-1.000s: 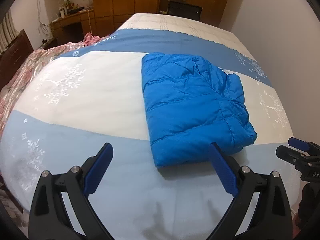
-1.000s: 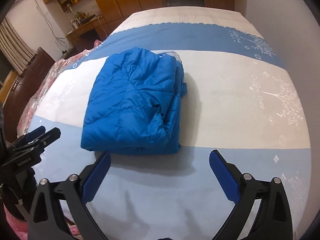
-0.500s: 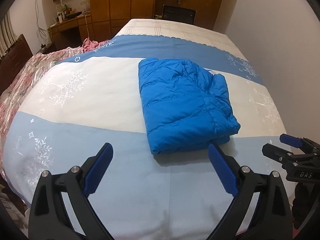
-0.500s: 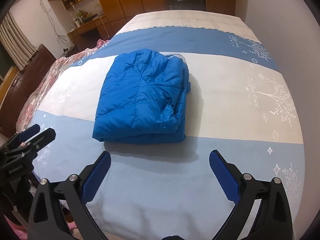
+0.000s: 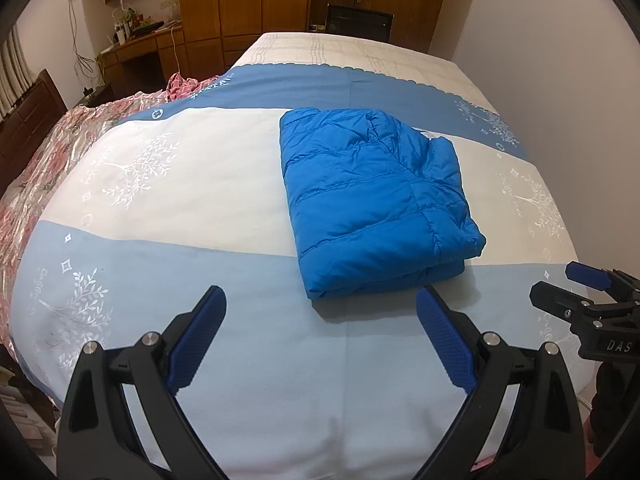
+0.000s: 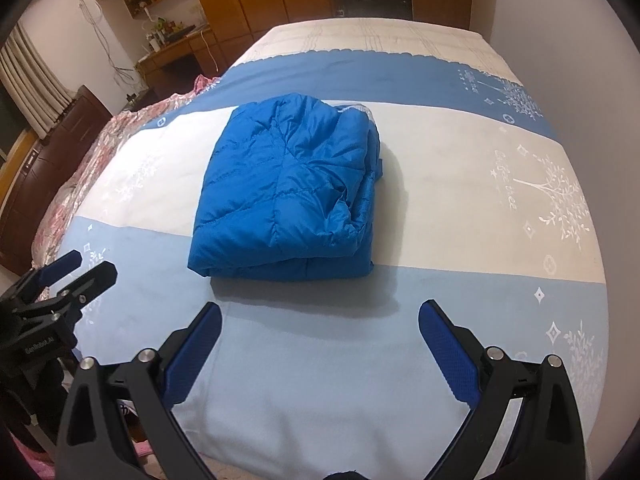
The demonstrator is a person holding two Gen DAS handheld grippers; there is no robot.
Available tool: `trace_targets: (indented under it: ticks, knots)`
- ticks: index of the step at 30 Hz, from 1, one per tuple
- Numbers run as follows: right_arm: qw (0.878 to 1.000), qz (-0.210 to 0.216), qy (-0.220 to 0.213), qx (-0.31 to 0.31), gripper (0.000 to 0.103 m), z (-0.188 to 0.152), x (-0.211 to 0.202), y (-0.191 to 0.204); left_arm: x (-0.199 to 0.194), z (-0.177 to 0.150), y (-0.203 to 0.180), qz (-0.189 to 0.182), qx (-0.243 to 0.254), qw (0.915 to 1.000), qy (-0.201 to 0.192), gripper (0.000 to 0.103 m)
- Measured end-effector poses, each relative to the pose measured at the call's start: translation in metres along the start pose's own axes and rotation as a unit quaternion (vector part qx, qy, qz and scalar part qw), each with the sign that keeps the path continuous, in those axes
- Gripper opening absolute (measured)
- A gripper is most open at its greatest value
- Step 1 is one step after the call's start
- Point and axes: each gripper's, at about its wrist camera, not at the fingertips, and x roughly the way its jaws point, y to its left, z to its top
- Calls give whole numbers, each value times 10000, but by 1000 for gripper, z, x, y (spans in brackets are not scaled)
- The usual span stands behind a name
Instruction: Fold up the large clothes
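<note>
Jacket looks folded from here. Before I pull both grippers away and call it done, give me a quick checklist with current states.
1. Left gripper open and empty: ok.
2. Right gripper open and empty: ok.
3. Both clear of the blue jacket, no fabric caught: ok.
4. Jacket folded into a compact block: ok; the right edge shows loose layers.
5. Jacket fully on the bed, away from the edges: ok.
6. Underside layers lying flat: cannot tell.

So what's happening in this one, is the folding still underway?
It looks finished. A blue puffer jacket lies folded into a compact bundle on the bed. The person holds the left gripper and the right gripper open and empty above the bed's near edge, short of the jacket, touching nothing.
</note>
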Motion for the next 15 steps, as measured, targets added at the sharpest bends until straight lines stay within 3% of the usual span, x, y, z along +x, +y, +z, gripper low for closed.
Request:
trace_targets:
  ticks: [15]
  knots:
    - [10000,11,2,-4,99,-2,0,1,0,-3,0,-8,19,10000,30,95]
